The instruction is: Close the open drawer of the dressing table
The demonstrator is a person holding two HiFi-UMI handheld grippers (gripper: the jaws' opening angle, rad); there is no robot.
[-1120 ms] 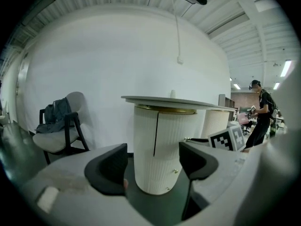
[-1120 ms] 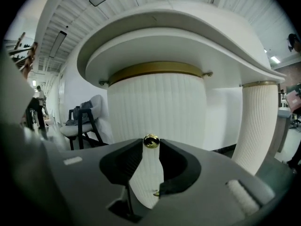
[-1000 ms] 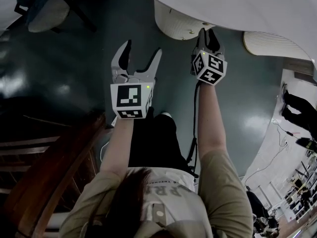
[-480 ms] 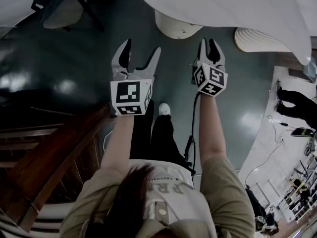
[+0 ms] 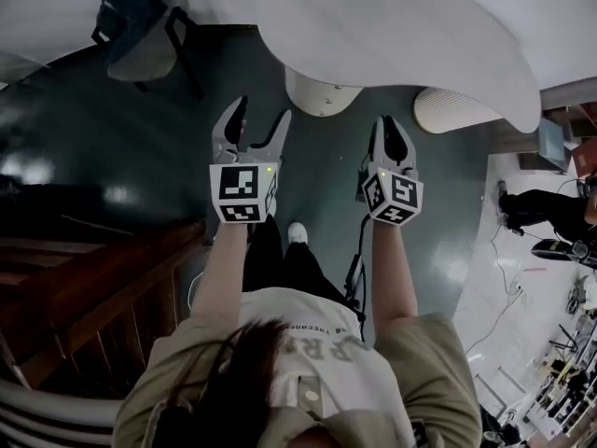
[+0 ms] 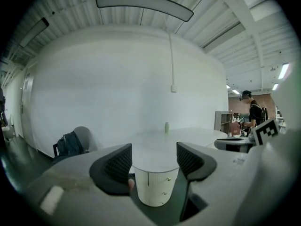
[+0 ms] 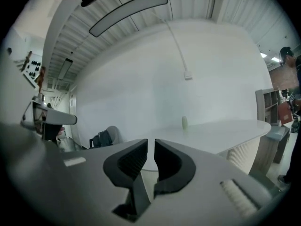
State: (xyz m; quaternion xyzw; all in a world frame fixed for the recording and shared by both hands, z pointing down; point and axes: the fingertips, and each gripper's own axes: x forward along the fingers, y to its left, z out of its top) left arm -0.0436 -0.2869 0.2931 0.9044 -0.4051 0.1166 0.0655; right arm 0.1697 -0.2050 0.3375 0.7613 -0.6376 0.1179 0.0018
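A white curved table top (image 5: 392, 26) rests on a rounded white drawer unit (image 5: 322, 91), whose front with small knobs (image 6: 155, 182) shows in the left gripper view. I cannot make out an open drawer from here. My left gripper (image 5: 258, 118) is held up in the air, short of the unit. Its jaws (image 6: 154, 159) stand wide, closing slightly, with nothing between them. My right gripper (image 5: 392, 131) hangs beside it, also in the air. Its jaws (image 7: 150, 149) are closing to a slim gap and hold nothing.
A chair with a dark backpack (image 5: 140, 31) stands at the table's far left. Brown wooden furniture (image 5: 84, 287) is close at my left. A ribbed white cylinder (image 5: 452, 110) stands under the table at the right. A small bottle (image 6: 166, 127) stands on the top. A person (image 6: 254, 112) is further right.
Both grippers have risen and the head view has swung, so more of the table top shows. The right jaws have narrowed to a slit. The left jaws have narrowed a little.
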